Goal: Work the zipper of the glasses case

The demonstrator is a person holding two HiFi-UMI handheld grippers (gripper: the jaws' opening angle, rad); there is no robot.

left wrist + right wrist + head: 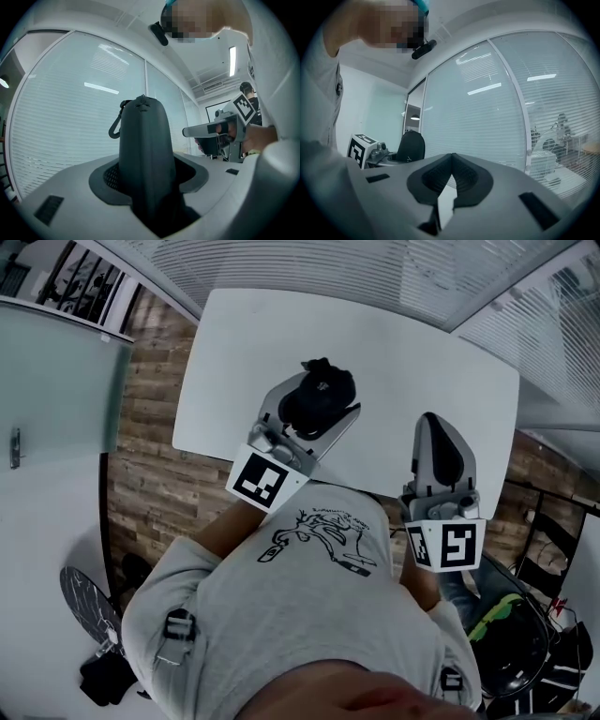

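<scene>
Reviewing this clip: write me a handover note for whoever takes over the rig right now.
Left gripper: shut on the black glasses case, which stands upright between its jaws, with a carabiner near its far end.
Right gripper: shut, empty, apart from the case.
Both are over the white table.
Done: case is in the left grip.
Left: bring the right gripper to the zipper and work it. The zipper pull cannot be made out in any view.

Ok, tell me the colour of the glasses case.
Black all over. The glasses case shows best in the left gripper view.
</scene>
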